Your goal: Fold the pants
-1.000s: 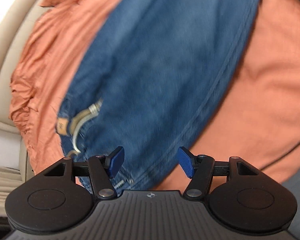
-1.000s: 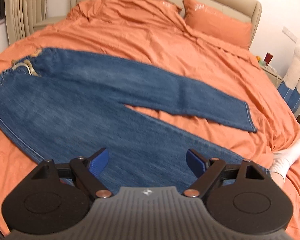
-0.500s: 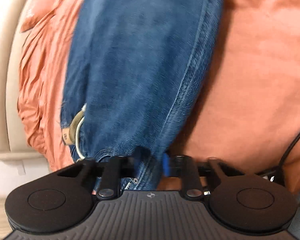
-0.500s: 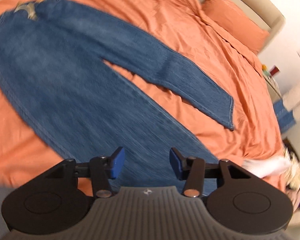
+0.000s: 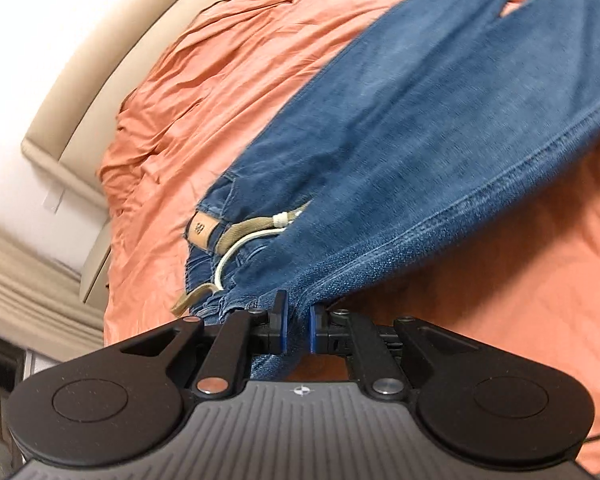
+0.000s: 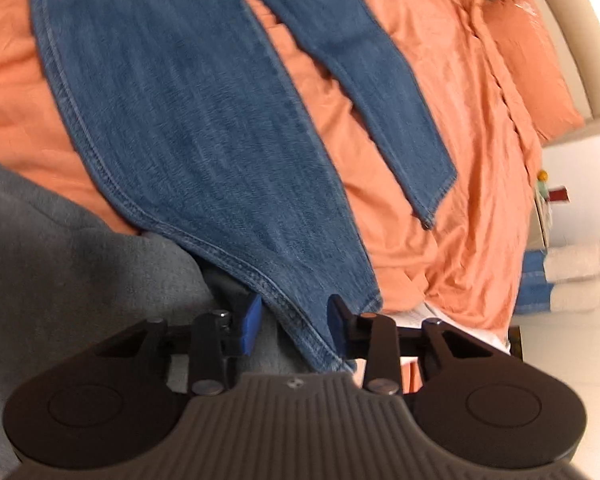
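Blue pads of the left gripper (image 5: 296,326) pinch the waistband corner of the blue denim pants (image 5: 420,120), beside their beige drawstring (image 5: 240,236). The right gripper (image 6: 294,322) stands partly apart, straddling the seamed outer edge near the closer leg's hem, not yet clamped. From both grips the pants run lengthwise across the orange bedsheet (image 6: 460,100), the other leg beyond. Folding likely carries this near edge onto it.

One pair of blue jeans (image 6: 204,128) with two legs, two grippers, one orange pillow (image 6: 536,60) at upper right, one orange bedsheet (image 5: 228,92), two stacked white-and-blue plush toys (image 6: 572,276) at right edge.
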A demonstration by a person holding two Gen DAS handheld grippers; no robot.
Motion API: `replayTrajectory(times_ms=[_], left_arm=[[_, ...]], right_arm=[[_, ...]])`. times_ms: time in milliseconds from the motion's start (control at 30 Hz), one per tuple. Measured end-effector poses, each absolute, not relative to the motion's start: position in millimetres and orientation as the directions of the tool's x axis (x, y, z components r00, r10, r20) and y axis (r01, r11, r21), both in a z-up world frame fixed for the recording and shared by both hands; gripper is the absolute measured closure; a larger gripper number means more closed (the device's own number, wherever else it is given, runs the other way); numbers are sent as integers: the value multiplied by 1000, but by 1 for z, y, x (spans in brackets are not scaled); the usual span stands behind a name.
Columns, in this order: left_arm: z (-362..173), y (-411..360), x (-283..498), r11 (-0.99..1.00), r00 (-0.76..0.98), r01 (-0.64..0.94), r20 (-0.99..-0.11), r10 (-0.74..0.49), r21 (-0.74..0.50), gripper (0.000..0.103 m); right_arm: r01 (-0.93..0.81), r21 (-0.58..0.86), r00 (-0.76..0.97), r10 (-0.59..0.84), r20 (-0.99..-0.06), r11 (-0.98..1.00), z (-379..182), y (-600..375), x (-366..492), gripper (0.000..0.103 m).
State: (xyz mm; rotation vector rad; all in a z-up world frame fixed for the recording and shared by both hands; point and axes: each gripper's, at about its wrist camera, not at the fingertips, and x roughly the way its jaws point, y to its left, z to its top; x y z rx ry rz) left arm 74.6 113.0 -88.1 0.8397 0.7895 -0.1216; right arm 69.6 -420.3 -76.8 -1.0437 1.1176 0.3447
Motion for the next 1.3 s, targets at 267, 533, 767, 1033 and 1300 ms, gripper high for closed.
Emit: replayTrajectory(times_ms=[267, 533, 767, 1033, 1300], left_arm=[[-80, 118, 80, 744, 711, 328, -671, 210, 582, 93], [-50, 125, 94, 795, 748, 238, -627, 216, 558, 97], [0, 119, 155, 837, 779, 156, -586, 223, 525, 97], [-8, 110, 271, 819, 733, 168, -625, 268, 549, 97], [-89, 114, 376, 814, 627, 233, -722, 293, 533, 96]], right_arm=[[-746, -551, 487, -257, -834, 375, -91, -411, 60, 103], [-551, -674, 633, -280, -722, 491, -46, -434, 76, 103], [-404, -707, 704, -296, -645, 581, -11, -444, 148, 103], [-341, -710, 703, -334, -628, 616, -28, -439, 277, 103], [-383, -689, 625, -376, -684, 615, -104, -426, 396, 103]])
